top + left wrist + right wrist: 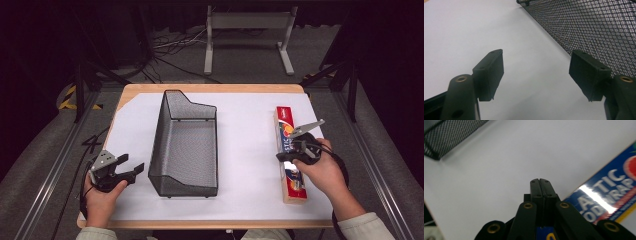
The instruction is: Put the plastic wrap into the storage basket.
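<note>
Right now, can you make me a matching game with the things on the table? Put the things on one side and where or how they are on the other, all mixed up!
Things:
1. mesh basket
2. plastic wrap box
3. left gripper
4. right gripper

Descriptions:
A. shut, over the long box
B. black, in the middle of the white sheet
C. open, beside the basket
D. long, lying on the right side

Pairs: 1-B, 2-D, 3-C, 4-A
</note>
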The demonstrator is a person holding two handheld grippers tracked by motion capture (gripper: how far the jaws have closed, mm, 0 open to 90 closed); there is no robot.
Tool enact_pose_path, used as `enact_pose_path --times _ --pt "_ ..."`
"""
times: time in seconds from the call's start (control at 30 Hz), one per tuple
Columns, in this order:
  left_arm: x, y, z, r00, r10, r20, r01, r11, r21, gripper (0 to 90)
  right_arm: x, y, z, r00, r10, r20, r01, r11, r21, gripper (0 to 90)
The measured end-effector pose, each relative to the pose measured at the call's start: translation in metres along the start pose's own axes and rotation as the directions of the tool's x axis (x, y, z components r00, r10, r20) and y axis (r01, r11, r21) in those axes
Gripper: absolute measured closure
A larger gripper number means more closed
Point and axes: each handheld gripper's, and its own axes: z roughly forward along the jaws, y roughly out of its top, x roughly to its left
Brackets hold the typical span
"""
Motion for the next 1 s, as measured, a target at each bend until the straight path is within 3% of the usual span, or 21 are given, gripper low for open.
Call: enact_pose_path --times 0.07,0.23,0.33,0.43,0.57,0.63,0.77,1.0 --pt "0.001 -0.001 0.000 1.0000 -0.003 -0.004 0.003 1.0000 -0.002 27.4 -0.014 0.002 -0.005 0.9963 0.061 0.060 -0.058 0.997 -0.059 90.0" --pt "0.001 -0.002 -0.002 0.9999 -0.009 -0.006 0.009 1.0000 0.000 26.9 -0.038 0.006 -0.004 0.9783 0.134 0.158 -0.122 0.989 -0.083 90.0" --pt "0.001 -0.003 -0.003 0.9999 -0.009 -0.009 0.009 1.0000 0.001 26.8 -0.055 0.010 0.000 0.9626 0.155 0.222 -0.144 0.987 -0.064 88.4" --pt "0.001 -0.005 -0.004 0.9999 -0.014 -0.010 0.014 0.9999 0.004 26.8 -0.072 0.012 0.010 0.9377 0.139 0.318 -0.141 0.990 -0.016 89.4" --pt "0.001 -0.008 -0.006 0.9998 -0.009 -0.019 0.010 0.9999 0.012 26.8 -0.089 0.013 0.021 0.9225 0.175 0.344 -0.188 0.982 0.007 89.7" --pt "0.001 -0.010 -0.008 0.9997 -0.013 -0.022 0.014 0.9998 0.012 26.8 -0.097 0.016 0.027 0.9181 0.199 0.343 -0.216 0.976 0.009 90.0" --pt "0.002 -0.012 -0.011 0.9995 -0.019 -0.026 0.019 0.9997 0.013 26.8 -0.105 0.021 0.032 0.9127 0.207 0.353 -0.227 0.974 0.016 90.0" --pt "0.002 -0.011 -0.010 0.9996 -0.018 -0.024 0.018 0.9997 0.015 26.8 -0.102 0.031 0.034 0.9255 0.184 0.331 -0.195 0.981 0.002 90.0"
